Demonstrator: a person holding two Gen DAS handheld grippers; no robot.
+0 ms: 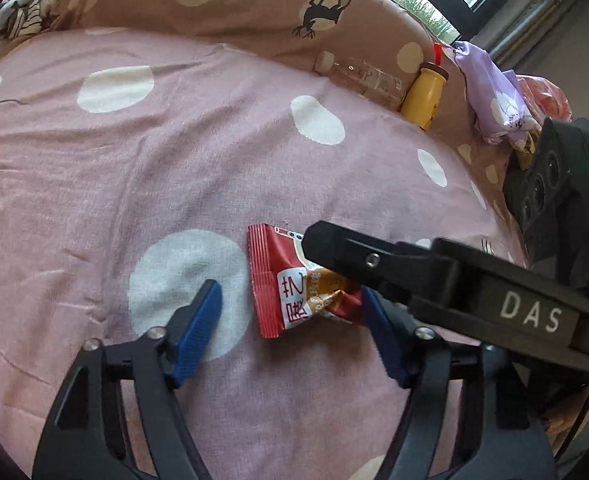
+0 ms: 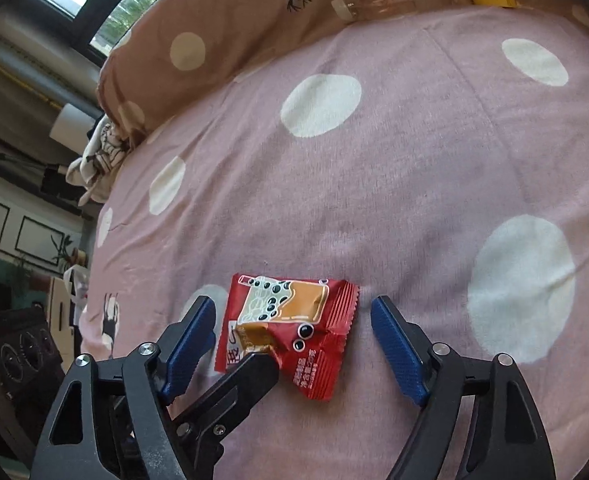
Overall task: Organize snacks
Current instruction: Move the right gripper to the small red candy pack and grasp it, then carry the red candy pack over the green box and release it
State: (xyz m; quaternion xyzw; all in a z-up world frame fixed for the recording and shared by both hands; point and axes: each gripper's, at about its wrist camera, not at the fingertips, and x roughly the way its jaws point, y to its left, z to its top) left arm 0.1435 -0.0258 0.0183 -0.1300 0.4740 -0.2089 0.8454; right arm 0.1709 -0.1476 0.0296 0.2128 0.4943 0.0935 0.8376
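Crumpled red snack pkt (image 2: 290, 330) btwn claws

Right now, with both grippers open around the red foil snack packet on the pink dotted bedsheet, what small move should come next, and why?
Probably close the right gripper gently on the red foil snack packet: it lies flat between that gripper's open blue fingers. The left gripper is open too, and a black part of it overlaps the packet.
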